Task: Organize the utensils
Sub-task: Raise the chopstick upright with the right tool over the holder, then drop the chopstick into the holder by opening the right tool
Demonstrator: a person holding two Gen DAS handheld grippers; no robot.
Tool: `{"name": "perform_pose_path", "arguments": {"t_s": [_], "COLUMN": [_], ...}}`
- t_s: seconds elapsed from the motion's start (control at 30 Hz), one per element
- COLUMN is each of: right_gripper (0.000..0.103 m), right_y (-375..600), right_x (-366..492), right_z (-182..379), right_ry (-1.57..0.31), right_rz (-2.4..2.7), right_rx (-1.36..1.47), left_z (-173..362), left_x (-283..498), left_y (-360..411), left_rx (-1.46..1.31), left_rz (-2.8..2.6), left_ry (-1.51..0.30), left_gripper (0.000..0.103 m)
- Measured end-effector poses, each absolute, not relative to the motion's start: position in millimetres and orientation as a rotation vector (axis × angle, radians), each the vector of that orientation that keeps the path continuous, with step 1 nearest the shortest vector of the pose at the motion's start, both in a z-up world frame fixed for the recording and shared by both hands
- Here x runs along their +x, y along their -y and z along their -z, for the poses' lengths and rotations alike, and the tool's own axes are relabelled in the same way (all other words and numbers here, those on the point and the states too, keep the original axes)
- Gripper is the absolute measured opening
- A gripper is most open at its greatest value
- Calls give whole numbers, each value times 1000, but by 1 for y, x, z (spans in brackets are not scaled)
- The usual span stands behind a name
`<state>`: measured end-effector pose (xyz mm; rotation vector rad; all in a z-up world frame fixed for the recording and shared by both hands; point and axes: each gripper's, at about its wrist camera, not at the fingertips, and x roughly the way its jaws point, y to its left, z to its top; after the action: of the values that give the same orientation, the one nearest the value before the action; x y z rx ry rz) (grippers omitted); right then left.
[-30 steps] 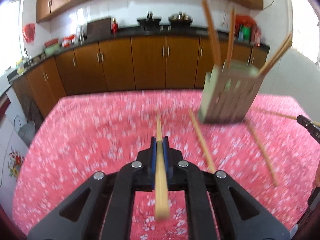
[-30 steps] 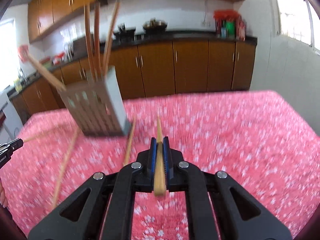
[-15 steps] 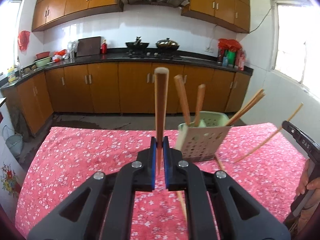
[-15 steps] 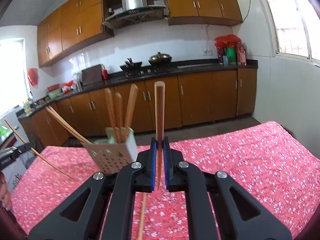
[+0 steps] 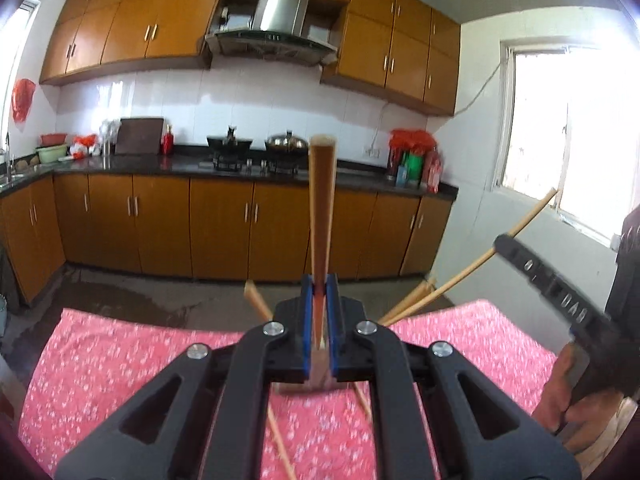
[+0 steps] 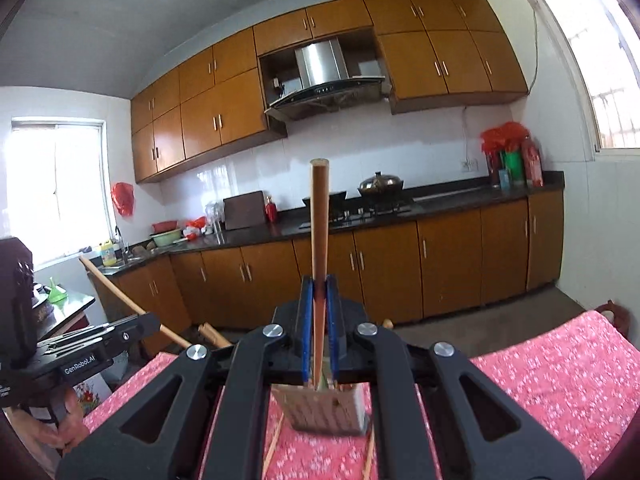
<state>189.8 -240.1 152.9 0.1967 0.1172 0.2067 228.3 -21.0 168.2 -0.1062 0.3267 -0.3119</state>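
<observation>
My left gripper [image 5: 319, 286] is shut on a wooden chopstick [image 5: 321, 208] held upright. My right gripper [image 6: 319, 286] is shut on another wooden chopstick [image 6: 319, 232], also upright. A pale slotted utensil holder [image 6: 320, 410] stands on the red flowered tablecloth [image 6: 540, 372] just beyond and below the right gripper, largely hidden by it. Chopstick ends [image 5: 408, 300] that lean out of the holder show past the left gripper. Each gripper shows in the other's view: the right [image 5: 548, 280], the left [image 6: 92, 344]. Loose chopsticks [image 5: 280, 444] lie on the cloth.
Brown kitchen cabinets [image 5: 224, 224] and a dark counter with a stove and pots [image 6: 380, 186] run along the far wall. A window [image 5: 568, 176] is on the right. A bare floor strip lies between table and cabinets.
Both grippers have tilted upward and moved over the holder, which has dropped under them in both views. Each chopstick now stands upright in its jaws.
</observation>
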Motion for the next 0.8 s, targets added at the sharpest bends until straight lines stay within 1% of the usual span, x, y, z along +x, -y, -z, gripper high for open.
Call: {"name": "perform_pose_path", "arguments": {"t_s": [0.13, 0.4, 0.6, 0.73, 0.8], "right_gripper": [8, 8, 8, 10, 18], "right_y": [228, 223, 219, 220, 227], "right_x": [213, 254, 255, 252, 249], "right_z": [-149, -121, -113, -120, -124], "right_ry": [-115, -228, -274, -264, -254], "right_rz": [-182, -155, -168, -167, -162], "right_rx": [172, 148, 140, 139, 153], "left_z": [-172, -135, -124, -128, -132], "left_x": [250, 299, 312, 308, 303], "left_y": [34, 37, 33, 29, 28], "left_rx": [-71, -131, -136, -138, -139], "left_rz": [276, 275, 269, 272, 271], "left_ry": [-296, -416, -439, -421, -406], "left_gripper": [8, 8, 8, 16, 20]}}
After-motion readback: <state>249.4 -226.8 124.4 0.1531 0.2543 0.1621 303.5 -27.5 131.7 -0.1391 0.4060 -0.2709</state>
